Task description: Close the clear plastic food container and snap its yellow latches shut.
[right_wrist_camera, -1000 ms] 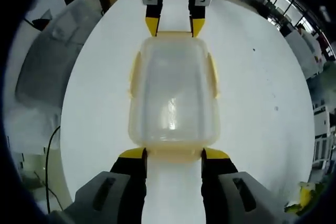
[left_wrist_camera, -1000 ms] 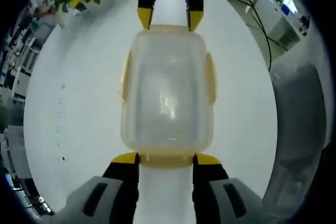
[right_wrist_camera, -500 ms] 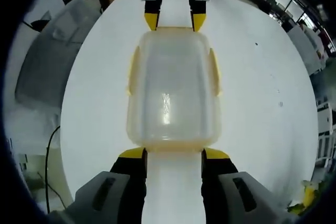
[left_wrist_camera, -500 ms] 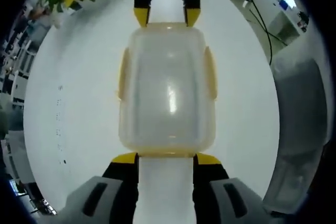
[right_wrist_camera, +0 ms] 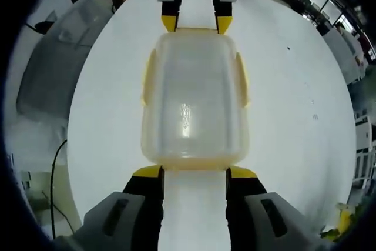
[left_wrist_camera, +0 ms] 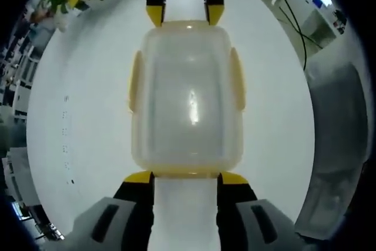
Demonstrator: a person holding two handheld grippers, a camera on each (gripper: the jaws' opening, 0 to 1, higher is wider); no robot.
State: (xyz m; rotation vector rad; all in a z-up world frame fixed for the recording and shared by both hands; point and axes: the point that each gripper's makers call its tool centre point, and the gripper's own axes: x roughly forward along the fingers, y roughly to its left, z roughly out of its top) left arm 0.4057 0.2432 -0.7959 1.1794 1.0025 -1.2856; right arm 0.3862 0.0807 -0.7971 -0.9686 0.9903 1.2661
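In the left gripper view, the left gripper (left_wrist_camera: 184, 178) is seen lowest in the frame, its jaws spread apart with the yellow tips set against the near short end of the container (left_wrist_camera: 187, 95). Whether that end's latch (left_wrist_camera: 183, 173) is pressed or merely touched cannot be told. Beyond the tips the container sits lengthwise on the white table (left_wrist_camera: 82, 116), lid already down, with a side latch (left_wrist_camera: 134, 82) folded along one long wall and its twin (left_wrist_camera: 236, 79) along the other. At the far end the right gripper (left_wrist_camera: 184, 14) is met head-on, also spread, its tips at the opposite short edge.

In the right gripper view the same layout is mirrored: the right gripper (right_wrist_camera: 194, 173) is nearest, spread at its end of the container (right_wrist_camera: 191, 95), the side latches (right_wrist_camera: 149, 77) lie flat, and the left gripper (right_wrist_camera: 196, 23) is seen at the far end.

The step in hand is judged to be the closing of the two end latches, the container being braced between opposed grippers. The next move is judged to call for each end flap to be pushed down and inward until snapped, with equal pressure from both sides so the container is not slid or tipped
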